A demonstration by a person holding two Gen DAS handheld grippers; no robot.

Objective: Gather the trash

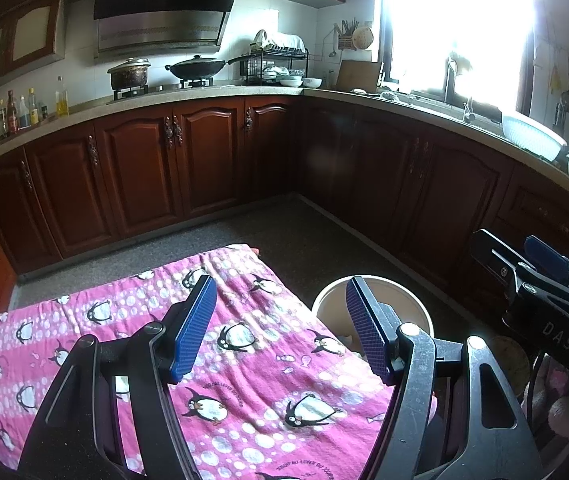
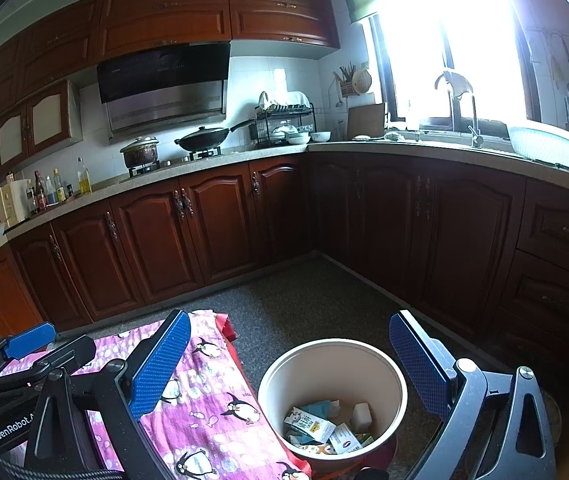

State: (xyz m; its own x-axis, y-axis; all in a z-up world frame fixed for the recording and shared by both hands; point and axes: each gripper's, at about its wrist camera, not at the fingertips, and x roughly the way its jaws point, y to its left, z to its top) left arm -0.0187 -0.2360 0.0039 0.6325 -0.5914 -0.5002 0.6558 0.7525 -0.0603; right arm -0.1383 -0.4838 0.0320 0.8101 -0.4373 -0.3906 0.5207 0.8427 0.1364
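A round cream bin (image 2: 334, 360) stands on the floor beside a low table under a pink penguin cloth (image 2: 212, 412). Inside the bin lie several pieces of trash (image 2: 320, 428): small cartons, wrappers and a white block. My right gripper (image 2: 288, 360) hovers open above the bin and the table's edge, with nothing between its blue pads. In the left wrist view my left gripper (image 1: 282, 328) hangs open over the cloth (image 1: 252, 376), empty, with the bin's rim (image 1: 324, 300) behind its right finger. No loose trash shows on the cloth. Each gripper appears at the edge of the other's view.
Dark wooden cabinets (image 2: 212, 232) run along the back and right under a stone counter (image 2: 404, 150). A pot, a wok, bottles, a dish rack and a pale basin (image 2: 544, 146) sit on it. Speckled floor (image 2: 304, 308) lies between table and cabinets.
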